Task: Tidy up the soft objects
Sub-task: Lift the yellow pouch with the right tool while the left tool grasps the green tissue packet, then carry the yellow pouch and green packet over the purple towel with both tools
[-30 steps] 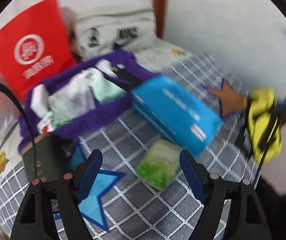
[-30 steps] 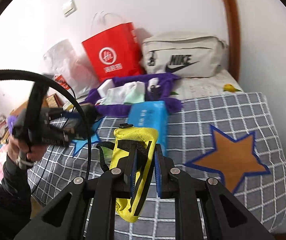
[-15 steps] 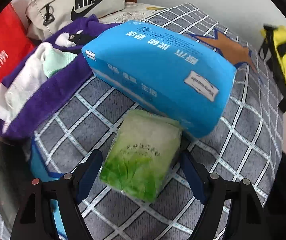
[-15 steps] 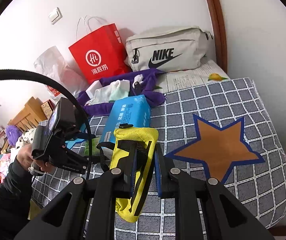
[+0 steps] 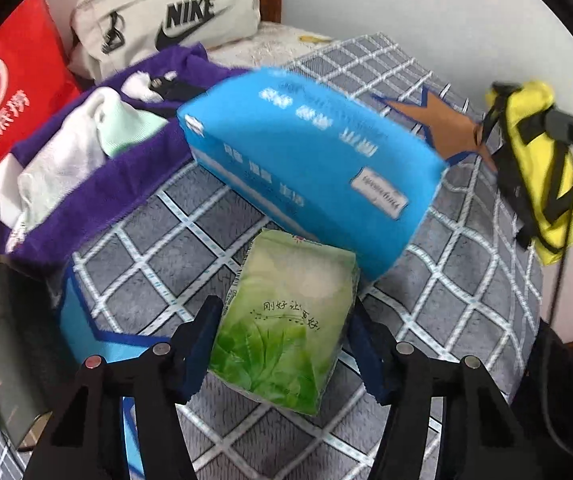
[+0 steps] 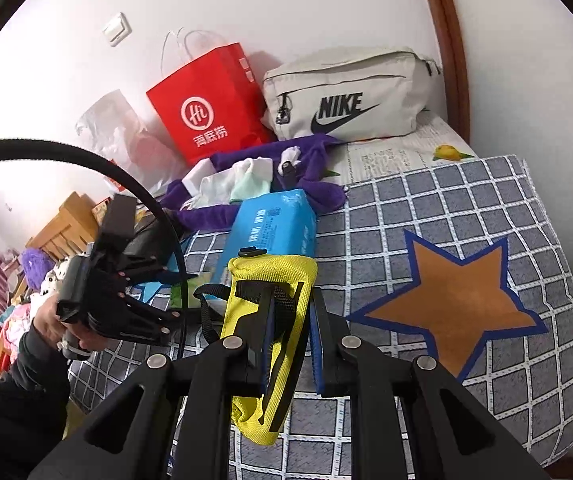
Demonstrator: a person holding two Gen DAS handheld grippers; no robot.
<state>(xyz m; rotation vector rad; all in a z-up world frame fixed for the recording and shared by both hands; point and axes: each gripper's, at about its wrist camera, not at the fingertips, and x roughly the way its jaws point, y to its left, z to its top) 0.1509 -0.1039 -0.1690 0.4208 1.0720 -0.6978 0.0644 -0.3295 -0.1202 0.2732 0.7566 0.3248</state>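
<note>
A green tissue pack [image 5: 286,320] lies on the grey checked blanket [image 5: 466,280], its far end against a large blue tissue pack [image 5: 310,160]. My left gripper [image 5: 282,328] points down over the green pack with a finger on each side. Its jaws are closing and the pads sit at the pack's edges without squeezing it. My right gripper [image 6: 292,300] is shut on a yellow pouch [image 6: 274,320] with black straps and holds it above the blanket. In the right wrist view a hand holds the left gripper [image 6: 174,296] beside the blue pack [image 6: 274,228].
A purple towel [image 5: 118,184] holding white and pale green cloths lies behind the blue pack. Against the wall stand a beige Nike bag [image 5: 166,20] and a red paper bag [image 5: 6,96]. A dark box [image 5: 2,340] sits at the blanket's left edge.
My left gripper came down over the green pack and its fingers drew in to the pack's sides. The right gripper kept the yellow pouch in much the same place.
</note>
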